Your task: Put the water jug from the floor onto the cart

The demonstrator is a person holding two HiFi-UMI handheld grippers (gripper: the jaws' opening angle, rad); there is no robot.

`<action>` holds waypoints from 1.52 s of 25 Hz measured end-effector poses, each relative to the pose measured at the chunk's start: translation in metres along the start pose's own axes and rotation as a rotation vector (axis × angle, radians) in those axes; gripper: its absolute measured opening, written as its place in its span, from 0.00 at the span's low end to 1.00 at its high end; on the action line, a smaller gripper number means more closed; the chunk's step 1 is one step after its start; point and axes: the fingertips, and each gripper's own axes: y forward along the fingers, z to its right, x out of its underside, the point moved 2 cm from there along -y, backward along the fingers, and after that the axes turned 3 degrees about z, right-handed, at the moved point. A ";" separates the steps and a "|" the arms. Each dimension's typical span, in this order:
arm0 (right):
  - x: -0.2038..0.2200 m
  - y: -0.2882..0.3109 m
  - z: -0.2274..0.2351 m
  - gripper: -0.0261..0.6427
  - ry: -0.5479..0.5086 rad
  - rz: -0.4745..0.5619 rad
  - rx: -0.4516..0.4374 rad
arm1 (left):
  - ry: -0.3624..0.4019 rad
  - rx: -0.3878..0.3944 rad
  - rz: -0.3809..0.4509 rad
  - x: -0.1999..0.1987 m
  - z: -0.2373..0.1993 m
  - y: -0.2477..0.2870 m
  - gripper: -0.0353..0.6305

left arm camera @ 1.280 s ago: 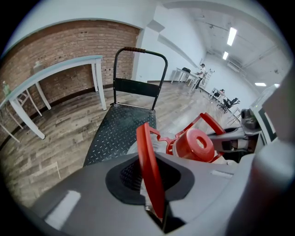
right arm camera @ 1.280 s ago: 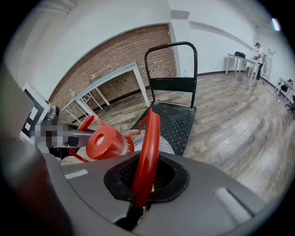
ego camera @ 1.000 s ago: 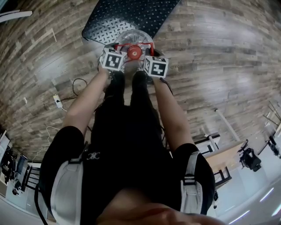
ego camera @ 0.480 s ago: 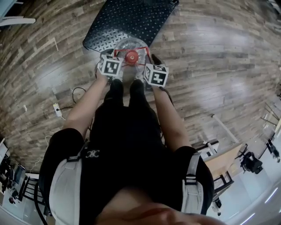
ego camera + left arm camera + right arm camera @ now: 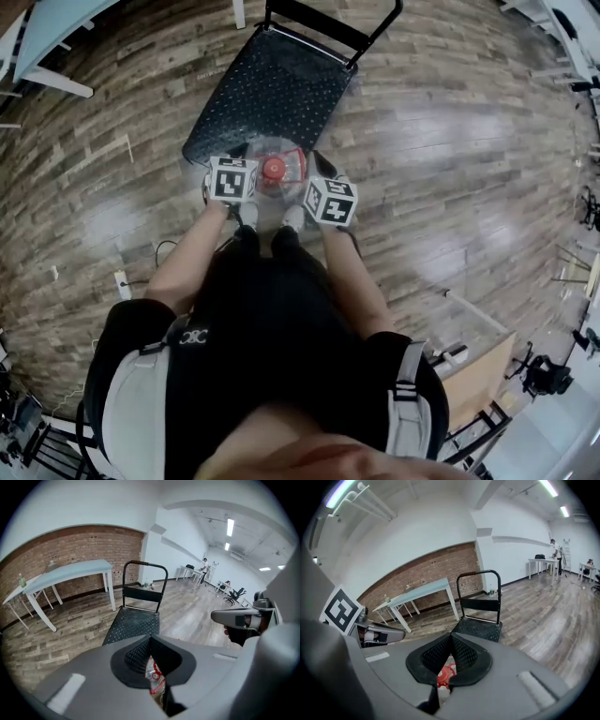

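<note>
Clear round water jug (image 5: 273,171), red cap, at 6 o'clock edge of black studded-metal cart (image 5: 272,89). Left tool (image 5: 151,660) and right tool (image 5: 449,658) both pinched tight on its red handle (image 5: 444,674).

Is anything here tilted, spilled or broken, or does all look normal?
Nothing stands out. The water jug is upright, its red cap on, by the near edge of the cart. The left gripper and the right gripper are both shut on it. No spill shows.
</note>
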 end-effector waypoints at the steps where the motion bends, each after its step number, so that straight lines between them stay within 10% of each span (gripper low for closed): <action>1: -0.009 -0.003 -0.002 0.06 -0.003 0.019 -0.002 | 0.005 0.000 0.011 -0.008 0.002 -0.004 0.05; 38: -0.097 -0.010 -0.008 0.06 0.036 0.150 -0.072 | -0.006 0.003 0.146 -0.095 0.020 -0.026 0.05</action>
